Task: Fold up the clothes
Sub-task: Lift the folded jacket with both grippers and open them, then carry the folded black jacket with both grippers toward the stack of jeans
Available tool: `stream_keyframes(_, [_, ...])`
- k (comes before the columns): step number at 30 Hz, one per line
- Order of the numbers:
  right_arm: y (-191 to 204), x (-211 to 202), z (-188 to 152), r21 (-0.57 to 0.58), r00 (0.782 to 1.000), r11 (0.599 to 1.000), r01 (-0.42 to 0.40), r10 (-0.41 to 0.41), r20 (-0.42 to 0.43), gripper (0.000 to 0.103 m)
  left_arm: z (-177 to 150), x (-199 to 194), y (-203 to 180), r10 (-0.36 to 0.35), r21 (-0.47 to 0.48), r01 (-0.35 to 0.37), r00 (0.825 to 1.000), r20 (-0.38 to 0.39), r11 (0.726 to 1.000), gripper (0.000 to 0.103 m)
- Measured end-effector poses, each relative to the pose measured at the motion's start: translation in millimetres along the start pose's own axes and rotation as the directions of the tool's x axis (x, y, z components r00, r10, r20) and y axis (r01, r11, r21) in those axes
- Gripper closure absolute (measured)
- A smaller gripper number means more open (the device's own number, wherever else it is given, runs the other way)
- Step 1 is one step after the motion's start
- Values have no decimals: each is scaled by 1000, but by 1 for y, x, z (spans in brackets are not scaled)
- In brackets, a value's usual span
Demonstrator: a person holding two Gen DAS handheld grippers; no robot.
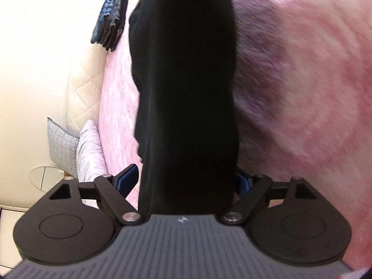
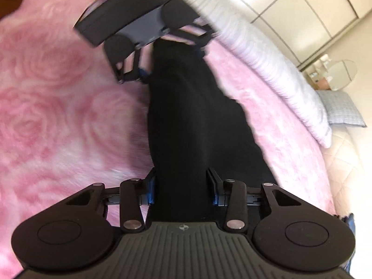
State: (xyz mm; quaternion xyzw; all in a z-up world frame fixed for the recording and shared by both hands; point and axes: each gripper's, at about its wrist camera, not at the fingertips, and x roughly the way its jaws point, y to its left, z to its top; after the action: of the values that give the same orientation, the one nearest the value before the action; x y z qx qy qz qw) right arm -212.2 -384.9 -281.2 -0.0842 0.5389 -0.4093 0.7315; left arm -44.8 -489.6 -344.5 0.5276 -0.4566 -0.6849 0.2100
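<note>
Left gripper (image 1: 186, 179) with jaws wide, black garment (image 1: 186, 81) running between them, grip unclear, garment stretched over pink blanket (image 2: 51, 107), right gripper (image 2: 182, 186) half open around its other end, contact unclear

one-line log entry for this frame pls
phase: fold underway | left gripper: shut on black garment | right gripper: shut on black garment | garment stretched between both, over pink blanket
</note>
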Motion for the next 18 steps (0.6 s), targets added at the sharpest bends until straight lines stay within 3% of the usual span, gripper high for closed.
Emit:
stream_keyframes(3, [-10, -7, -8, 5, 1000, 1000, 11, -12, 17, 64, 11, 3, 9, -34, -35, 34, 999, 10, 999, 28])
stream_keyframes(5, [-10, -7, -15, -14, 1000, 1000, 14, -14, 15, 63, 21, 7, 11, -91, -53, 91, 996, 3, 994, 51])
stream_keyframes(8, [15, 1, -21, -83, 998, 995, 56, -56, 0, 47, 25, 7, 11, -119, -92, 116, 993, -21, 989, 58])
stream_keyframes(9, [23, 8, -20, -102, 996, 991, 86, -88, -13, 35, 25, 6, 11, -123, -107, 120, 992, -24, 987, 60])
stream_keyframes(13, [41, 36, -21, -140, 986, 978, 156, -163, -39, 30, 24, 1, 20, -154, -132, 150, 988, -19, 980, 64])
stream_keyframes(15, [48, 49, -23, -153, 981, 972, 181, -190, -47, 35, 24, -1, 28, -173, -144, 168, 985, -21, 975, 64])
stream_keyframes(18, [25, 37, -21, -145, 987, 979, 142, -151, -50, 51, 28, -2, 39, -206, -159, 199, 978, -28, 967, 66])
